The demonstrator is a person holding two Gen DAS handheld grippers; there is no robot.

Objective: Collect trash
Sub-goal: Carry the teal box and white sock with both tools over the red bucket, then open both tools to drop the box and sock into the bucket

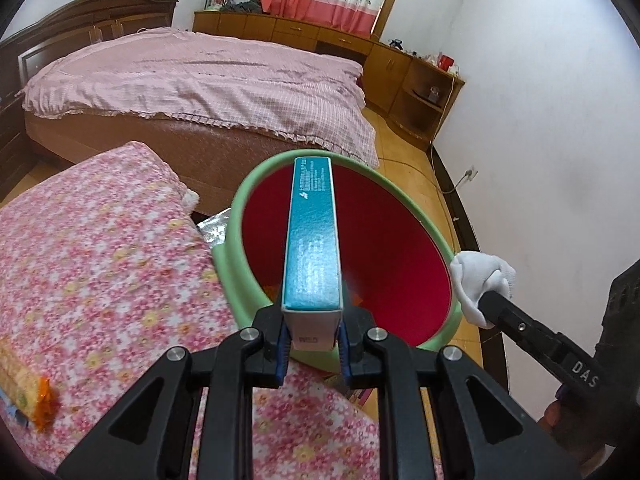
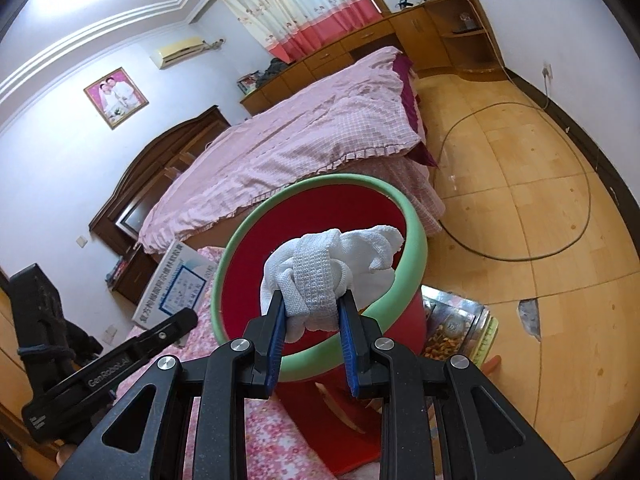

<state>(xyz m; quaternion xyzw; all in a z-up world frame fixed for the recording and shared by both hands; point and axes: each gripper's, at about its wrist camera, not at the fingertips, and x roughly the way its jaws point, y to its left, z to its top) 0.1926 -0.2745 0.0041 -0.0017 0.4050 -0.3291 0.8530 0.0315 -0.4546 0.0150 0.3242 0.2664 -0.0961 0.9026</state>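
Observation:
A red bin with a green rim (image 1: pixel 240 216) stands beside a flower-print cushion. My left gripper (image 1: pixel 312 334) is shut on a long teal box (image 1: pixel 314 236), which sticks out over the bin's red inside. The right gripper (image 1: pixel 486 300) shows at the bin's right rim, holding a white cloth ball (image 1: pixel 480 276). In the right wrist view my right gripper (image 2: pixel 312 312) is shut on the balled white sock (image 2: pixel 332 268), held above the bin's (image 2: pixel 416 248) opening. The left gripper's arm (image 2: pixel 120 364) and its box (image 2: pixel 176 284) appear at the left.
A bed with a pink cover (image 1: pixel 200 80) lies behind the bin. The flower-print cushion (image 1: pixel 100 264) carries an orange wrapper (image 1: pixel 28 396) at its left edge. A foil packet (image 1: pixel 214 228) lies beside the bin. Tins and packets (image 2: pixel 452 328) sit on the wooden floor (image 2: pixel 540 220).

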